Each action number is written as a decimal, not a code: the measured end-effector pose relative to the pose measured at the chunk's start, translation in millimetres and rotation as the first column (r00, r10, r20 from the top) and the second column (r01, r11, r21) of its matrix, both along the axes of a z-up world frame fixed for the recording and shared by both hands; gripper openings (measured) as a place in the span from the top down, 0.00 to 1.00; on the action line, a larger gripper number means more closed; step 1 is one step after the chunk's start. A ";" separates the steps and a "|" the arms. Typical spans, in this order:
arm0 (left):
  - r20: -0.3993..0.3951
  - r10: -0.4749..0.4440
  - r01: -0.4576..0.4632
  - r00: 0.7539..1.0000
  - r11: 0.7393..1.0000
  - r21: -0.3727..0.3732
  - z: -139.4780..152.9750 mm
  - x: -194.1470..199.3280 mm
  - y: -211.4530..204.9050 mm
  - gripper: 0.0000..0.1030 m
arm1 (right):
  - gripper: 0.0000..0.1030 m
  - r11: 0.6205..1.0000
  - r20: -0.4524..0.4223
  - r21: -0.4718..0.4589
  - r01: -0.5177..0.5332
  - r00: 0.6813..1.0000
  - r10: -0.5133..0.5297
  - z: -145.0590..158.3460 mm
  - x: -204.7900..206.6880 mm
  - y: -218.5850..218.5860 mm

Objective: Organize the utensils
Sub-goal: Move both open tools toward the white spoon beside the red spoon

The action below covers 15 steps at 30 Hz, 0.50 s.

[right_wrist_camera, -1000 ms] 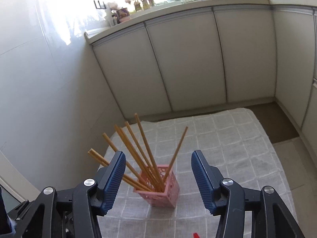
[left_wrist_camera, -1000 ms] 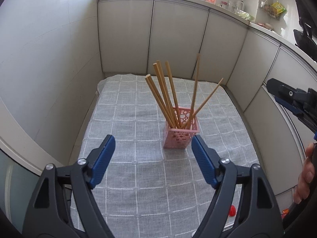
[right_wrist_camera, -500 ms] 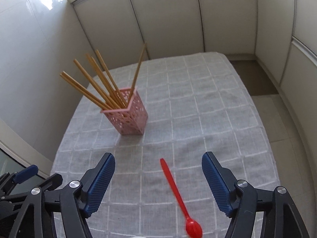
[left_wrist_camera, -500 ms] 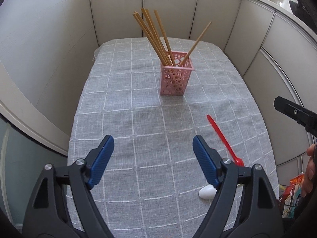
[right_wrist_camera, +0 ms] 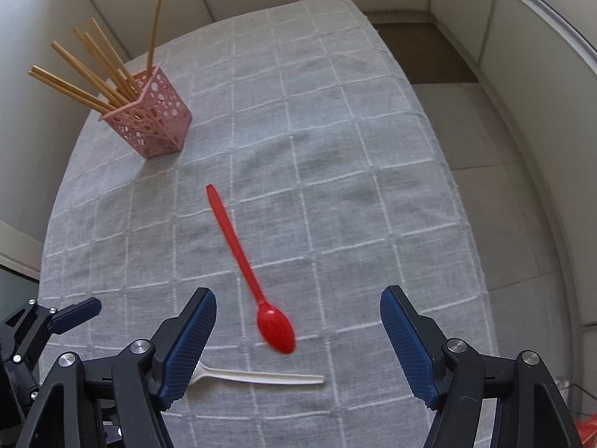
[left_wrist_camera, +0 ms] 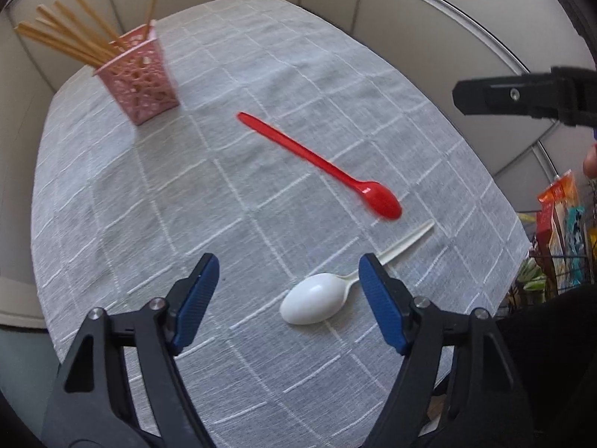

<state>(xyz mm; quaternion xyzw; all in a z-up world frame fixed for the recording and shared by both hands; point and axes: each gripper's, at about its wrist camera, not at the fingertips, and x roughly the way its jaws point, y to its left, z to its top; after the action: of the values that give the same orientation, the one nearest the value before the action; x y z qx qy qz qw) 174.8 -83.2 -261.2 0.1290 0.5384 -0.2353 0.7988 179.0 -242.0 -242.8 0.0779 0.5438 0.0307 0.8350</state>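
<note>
- On the grey checked tablecloth (right_wrist_camera: 373, 205): red spoon (right_wrist_camera: 246, 272) and white spoon (left_wrist_camera: 317, 298) lie flat, near each other but not touching.
- Pink perforated holder (right_wrist_camera: 153, 127) stands upright toward the cloth's far left corner, well apart from both spoons; wooden chopsticks (right_wrist_camera: 93, 71) lean out of it.
- Left gripper (left_wrist_camera: 289, 291): jaws spread, having just been closing a little; nothing pinched. White spoon's bowl lies on the cloth between its blue pads; the handle runs out past the right-hand pad.
- Right gripper (right_wrist_camera: 298, 332): jaws spread wide, nothing pinched. Red spoon's bowl sits on the cloth between the fingers, handle pointing away toward the holder.
- White spoon's handle crosses just below the red bowl in the right wrist view.
- Snack packets (left_wrist_camera: 559, 216) visible beyond the cloth's right edge.
</note>
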 end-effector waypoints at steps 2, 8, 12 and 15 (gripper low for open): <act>-0.023 -0.051 0.052 0.998 0.999 0.005 -7.8 -1.2 -15.0 0.38 | 0.25 1.000 -0.013 -0.003 0.016 1.000 -0.016 -1.3 -4.1 -10.8; -0.053 -0.211 0.213 0.976 0.977 0.027 -29.0 -14.4 -59.5 0.60 | 0.25 0.998 -0.070 -0.020 0.056 0.996 -0.057 -8.4 -8.5 -34.2; -0.060 -0.300 0.302 0.952 0.953 0.036 -38.5 -26.0 -83.7 0.66 | 0.25 0.997 -0.083 -0.009 0.078 0.993 -0.078 -10.8 -12.1 -46.5; -0.058 -0.323 0.326 0.945 0.943 0.070 -45.5 -30.9 -93.1 0.70 | 0.25 0.995 -0.094 0.004 0.096 0.991 -0.095 -13.9 -13.2 -53.9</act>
<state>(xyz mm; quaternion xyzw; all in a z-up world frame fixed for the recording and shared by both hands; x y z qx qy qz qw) 143.9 -176.3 -306.7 0.2419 0.5368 -0.3452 0.7309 165.7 -296.0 -256.7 0.1088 0.5781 -0.0106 0.8086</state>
